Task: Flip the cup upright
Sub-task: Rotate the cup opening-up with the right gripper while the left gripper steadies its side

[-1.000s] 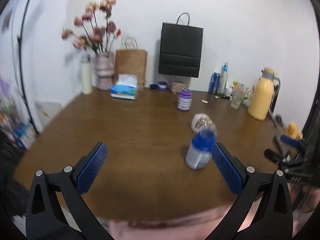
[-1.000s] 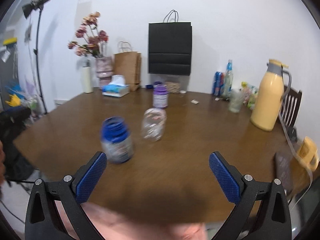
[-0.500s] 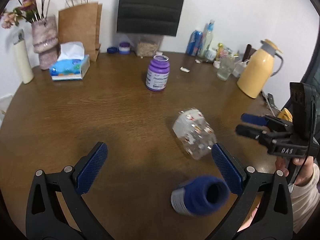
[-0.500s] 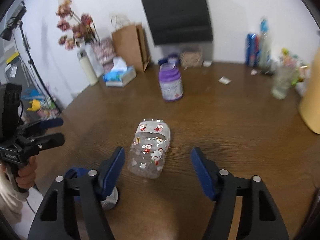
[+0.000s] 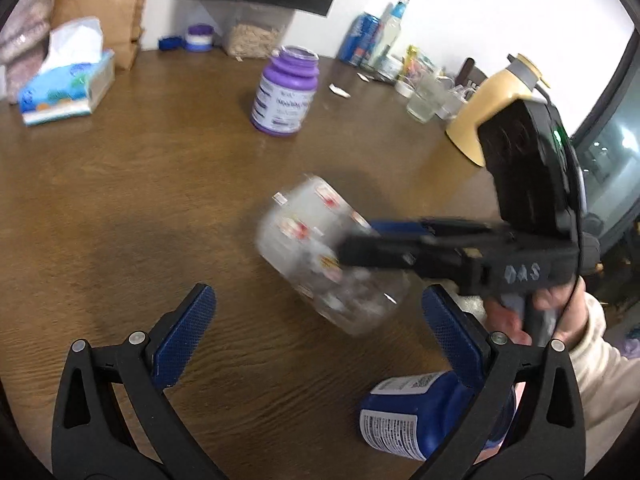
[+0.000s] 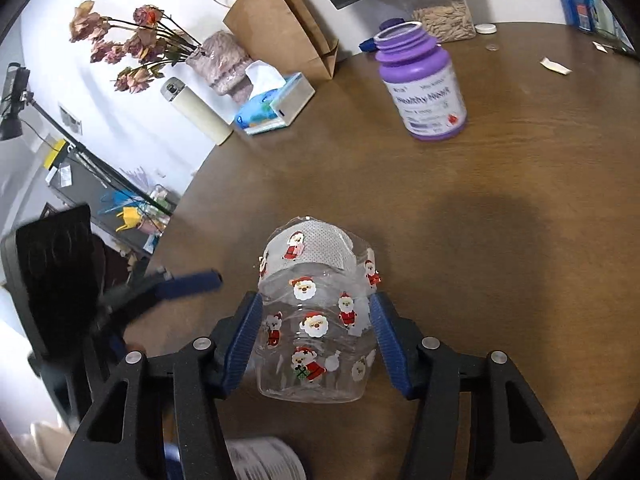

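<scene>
The cup (image 6: pixel 316 316) is clear plastic with Santa pictures and lies on its side on the brown table (image 6: pixel 500 240). My right gripper (image 6: pixel 316 336) is shut on the cup, one blue pad against each side. In the left wrist view the cup (image 5: pixel 320 248) is blurred, and the right gripper (image 5: pixel 360 240) reaches it from the right. My left gripper (image 5: pixel 316 336) is open and empty, just in front of the cup.
A blue bottle (image 5: pixel 420 412) lies on its side at the near edge. A purple jar (image 6: pixel 424 88) stands behind the cup. A tissue box (image 6: pixel 276 104), paper bag (image 6: pixel 280 20), flower vase (image 6: pixel 224 60) and yellow jug (image 5: pixel 488 108) stand farther back.
My right gripper has moved in and closed on the cup. My left gripper has moved closer to the cup and stays open. The cup has lifted or shifted slightly.
</scene>
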`<state>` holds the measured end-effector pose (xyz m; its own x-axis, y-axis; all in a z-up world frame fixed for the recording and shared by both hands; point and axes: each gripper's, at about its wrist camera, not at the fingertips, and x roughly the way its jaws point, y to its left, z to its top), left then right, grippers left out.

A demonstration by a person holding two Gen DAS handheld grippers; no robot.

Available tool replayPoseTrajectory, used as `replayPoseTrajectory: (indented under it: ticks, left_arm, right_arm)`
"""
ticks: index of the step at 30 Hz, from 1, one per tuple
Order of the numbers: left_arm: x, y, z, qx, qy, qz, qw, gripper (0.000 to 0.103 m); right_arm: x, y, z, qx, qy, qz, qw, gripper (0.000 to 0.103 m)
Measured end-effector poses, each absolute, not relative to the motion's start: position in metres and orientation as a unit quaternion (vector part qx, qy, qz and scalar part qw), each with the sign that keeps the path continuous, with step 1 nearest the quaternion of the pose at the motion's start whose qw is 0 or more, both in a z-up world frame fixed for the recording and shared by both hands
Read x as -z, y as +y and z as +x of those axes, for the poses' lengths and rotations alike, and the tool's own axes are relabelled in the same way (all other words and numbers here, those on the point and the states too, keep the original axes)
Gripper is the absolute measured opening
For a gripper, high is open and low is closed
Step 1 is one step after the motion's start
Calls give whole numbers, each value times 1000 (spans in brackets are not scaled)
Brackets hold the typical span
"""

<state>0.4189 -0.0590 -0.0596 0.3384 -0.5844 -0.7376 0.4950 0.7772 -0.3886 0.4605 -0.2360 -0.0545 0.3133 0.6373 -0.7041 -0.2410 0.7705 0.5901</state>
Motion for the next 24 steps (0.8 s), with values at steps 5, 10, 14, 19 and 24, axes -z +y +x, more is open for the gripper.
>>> replayPoseTrajectory:
  ticks: [5, 10, 14, 19, 24]
  left_arm:
    - [58, -56, 426, 323, 461, -55, 824, 101]
    - [62, -66, 446, 325, 480, -73, 812, 103]
    - [73, -83, 460, 313, 506, -56, 802, 101]
    - [85, -93, 471, 297, 539, -58, 786, 67]
    - [78, -98, 463, 285, 516, -26, 808, 64]
  right_arm:
    - [63, -227, 482, -278, 525, 237, 769, 60]
    - [59, -227, 486, -315, 520, 272, 746, 60]
    - [55, -236, 484, -329, 511, 292, 739, 60]
    - [44, -252, 479, -271, 497, 233, 791, 60]
    - [44, -263, 473, -248, 501, 218, 800, 60]
